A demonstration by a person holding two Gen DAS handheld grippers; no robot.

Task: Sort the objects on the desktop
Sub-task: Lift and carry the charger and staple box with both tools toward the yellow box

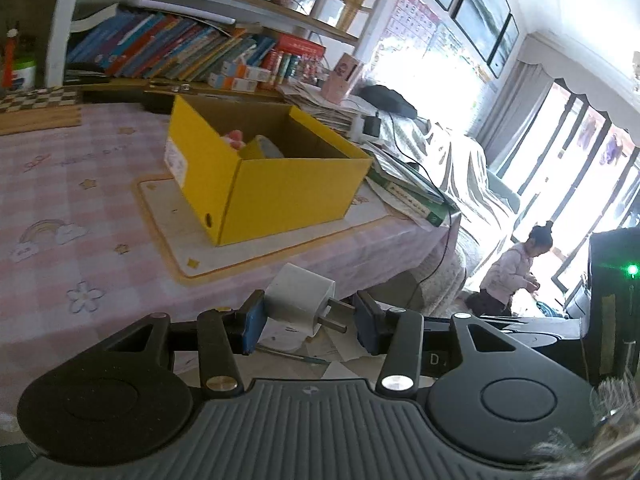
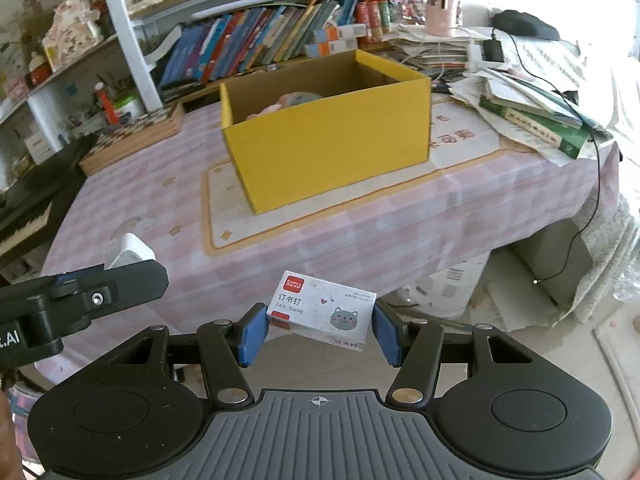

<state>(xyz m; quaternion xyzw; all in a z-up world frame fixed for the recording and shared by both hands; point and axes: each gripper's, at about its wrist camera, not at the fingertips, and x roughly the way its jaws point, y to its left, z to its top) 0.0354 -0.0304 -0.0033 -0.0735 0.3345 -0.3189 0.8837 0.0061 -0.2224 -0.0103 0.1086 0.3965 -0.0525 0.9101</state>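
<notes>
Left gripper (image 1: 310, 322): closed on a white charger (image 1: 298, 298), blue pads (image 1: 252, 326) at its body on one side and at its prongs on the other; prongs point toward the right pad, so the long axis runs across the jaws, slightly tilted. Right gripper (image 2: 320, 330): clamped on a staple box (image 2: 324, 310), pads on its two short ends, long axis across the jaws, printed face up and tilted down to the right. Both loads hang off the table's (image 2: 120, 208) near edge, apart from the cloth. Yellow box (image 2: 328, 136): open-topped, on a mat (image 2: 224, 216) mid-table, well ahead of both grippers; bare cloth lies between it and the near edge. Books (image 2: 532, 120) and papers crowd the table's right end; a chequered board (image 2: 136, 136) lies at the left rear. The right view shows the left gripper from the side at lower left, with the charger's white body above it. Only the left view shows the yellow box's contents, a pink item (image 1: 234, 138) and a tape roll (image 1: 264, 148), plus a person (image 1: 516, 268) crouching by the bright window.
</notes>
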